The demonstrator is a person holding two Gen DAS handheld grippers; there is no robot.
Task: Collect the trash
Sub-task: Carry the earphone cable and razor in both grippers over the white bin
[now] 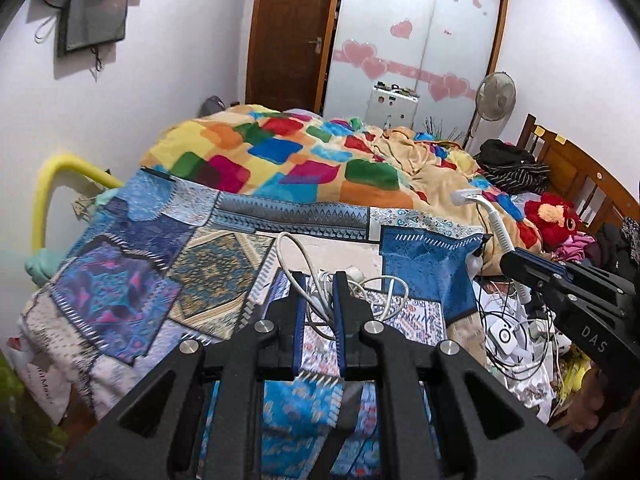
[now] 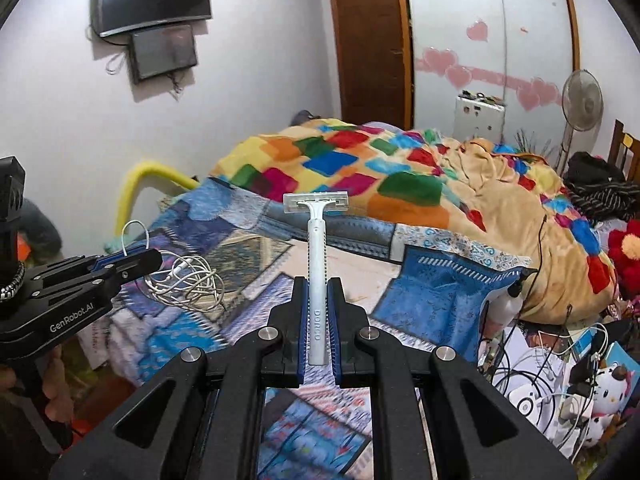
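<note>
My right gripper (image 2: 318, 284) is shut on a white disposable razor (image 2: 316, 256), gripping its handle with the blade head (image 2: 315, 202) pointing up and away over the bed. The razor also shows in the left wrist view (image 1: 486, 216), sticking out of the right gripper (image 1: 516, 258) at the right. My left gripper (image 1: 318, 280) is shut on a tangled white cable (image 1: 352, 292), which hangs in loops from its tips above the patterned bedspread. In the right wrist view the left gripper (image 2: 136, 258) is at the left, with the cable (image 2: 188, 280) bunched beside it.
A bed with a blue patterned bedspread (image 1: 120, 280) and a colourful blanket (image 1: 280, 152) fills the middle. A blue pillow (image 2: 440, 296) lies at its right. Cluttered cables, gadgets and toys (image 2: 560, 380) sit at the right. A yellow tube (image 1: 52, 192) stands at the left wall.
</note>
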